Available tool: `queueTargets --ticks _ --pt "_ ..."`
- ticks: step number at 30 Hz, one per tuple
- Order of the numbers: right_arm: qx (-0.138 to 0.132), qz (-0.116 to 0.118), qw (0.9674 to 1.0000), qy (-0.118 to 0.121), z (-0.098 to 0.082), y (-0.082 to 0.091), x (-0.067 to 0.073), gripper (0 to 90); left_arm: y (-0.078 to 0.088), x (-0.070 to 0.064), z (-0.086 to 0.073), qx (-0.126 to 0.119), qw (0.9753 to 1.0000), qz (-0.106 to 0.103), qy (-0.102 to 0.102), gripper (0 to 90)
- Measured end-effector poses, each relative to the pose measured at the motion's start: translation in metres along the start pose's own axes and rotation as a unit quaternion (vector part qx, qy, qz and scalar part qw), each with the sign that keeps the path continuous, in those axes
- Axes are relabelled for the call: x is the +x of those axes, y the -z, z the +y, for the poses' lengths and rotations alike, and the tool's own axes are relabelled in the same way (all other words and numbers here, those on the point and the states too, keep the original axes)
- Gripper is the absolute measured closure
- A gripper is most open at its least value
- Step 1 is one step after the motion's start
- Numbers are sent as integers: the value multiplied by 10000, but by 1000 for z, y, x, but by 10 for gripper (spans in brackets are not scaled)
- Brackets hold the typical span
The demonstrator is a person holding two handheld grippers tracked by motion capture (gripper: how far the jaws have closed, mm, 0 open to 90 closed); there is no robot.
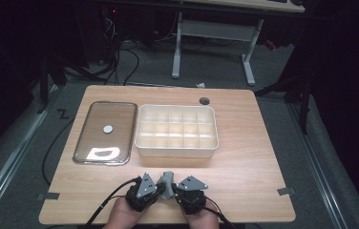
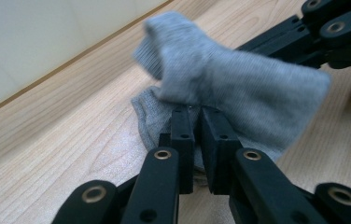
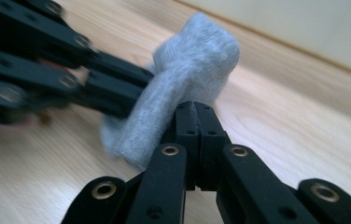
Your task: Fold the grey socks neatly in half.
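Grey sock clamped by left tool and right tool, compartment box seen from above

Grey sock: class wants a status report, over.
Both claws, left and right, shut on the grey sock. Sock held just above the table. Divided tray beyond; nothing blocking.

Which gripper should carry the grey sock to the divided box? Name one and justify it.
Right, probably. Both the left gripper and right gripper pinch the grey sock, but the right sits nearer the divided box, which lies ahead and rightward.
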State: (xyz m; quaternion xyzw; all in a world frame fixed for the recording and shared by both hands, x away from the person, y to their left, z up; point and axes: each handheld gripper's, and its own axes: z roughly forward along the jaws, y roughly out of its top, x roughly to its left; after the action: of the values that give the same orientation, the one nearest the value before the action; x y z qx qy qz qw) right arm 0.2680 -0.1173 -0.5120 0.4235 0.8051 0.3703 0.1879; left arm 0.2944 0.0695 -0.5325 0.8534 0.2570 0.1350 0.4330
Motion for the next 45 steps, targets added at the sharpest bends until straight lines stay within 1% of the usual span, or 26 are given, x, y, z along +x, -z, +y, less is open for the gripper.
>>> queueTargets --ticks 2,5,9,10,14,17,19,20,22,23,25,26,27,28,30,31,32,34,35,36,38,40,43,45 --pt "-22 10 10000 12 2 0 2 900 0 0 0 9 10000 10 -8 838" --pt "-84 53 9998 144 7 -1 8 900 0 0 0 7 10000 18 2 840" --pt "-128 58 9998 118 9 1 7 900 -1 -1 1 22 10000 37 -12 839" --pt "-138 63 9999 80 9 2 7 900 0 -1 2 40 10000 37 -16 838" --pt "-199 120 9997 86 9 6 7 900 -2 -1 4 41 10000 12 60 829" --pt "-227 121 9997 58 9 9 5 896 -2 -1 6 14 9999 -60 149 810" --pt "-213 69 9997 52 8 10 3 893 -2 1 6 -20 9995 -194 239 788" --pt "-203 57 9998 39 8 10 1 893 0 3 7 -66 9989 -291 351 777" --pt "-189 62 9998 -51 6 10 -3 890 4 9 6 -190 9970 -460 595 758" --pt "-159 63 9998 -106 5 9 -6 889 8 12 6 -248 9962 -506 665 750" --pt "-134 57 9997 -185 3 9 -8 889 17 18 5 -429 9954 -492 708 741" --pt "-147 58 9997 -179 1 9 -9 888 21 20 5 -500 9950 -477 719 735" --pt "-149 56 9997 -182 1 9 -9 888 25 24 4 -557 9950 -416 722 734" --pt "-142 55 9997 -197 0 9 -9 887 27 28 2 -565 9951 -326 741 744" --pt "-155 81 9997 -181 0 9 -9 884 28 35 -1 -408 9960 -114 781 784" --pt "-149 92 9997 -188 0 9 -8 884 26 37 -3 -259 9966 6 782 804" --pt "-139 100 9997 -171 -1 10 -8 884 23 37 -4 -66 9970 48 771 812" --pt "-142 111 9997 -165 -1 9 -8 880 16 33 -5 149 9972 -2 727 820" --pt "-143 118 9997 -165 -1 9 -7 880 14 30 -4 215 9976 -25 661 822" --pt "-142 120 9997 -156 -1 10 -7 878 12 27 -3 240 9979 -35 596 823" --pt "-139 123 9997 -150 0 10 -6 875 11 22 -1 223 9983 -86 532 830" --pt "-136 138 9997 -156 0 10 -5 869 9 16 1 215 9988 -116 425 833" --pt "-139 117 9997 -139 1 10 -6 867 5 10 5 216 9990 -219 338 841" --pt "-138 87 9997 -168 2 10 -7 867 2 5 7 217 9990 -277 276 845"
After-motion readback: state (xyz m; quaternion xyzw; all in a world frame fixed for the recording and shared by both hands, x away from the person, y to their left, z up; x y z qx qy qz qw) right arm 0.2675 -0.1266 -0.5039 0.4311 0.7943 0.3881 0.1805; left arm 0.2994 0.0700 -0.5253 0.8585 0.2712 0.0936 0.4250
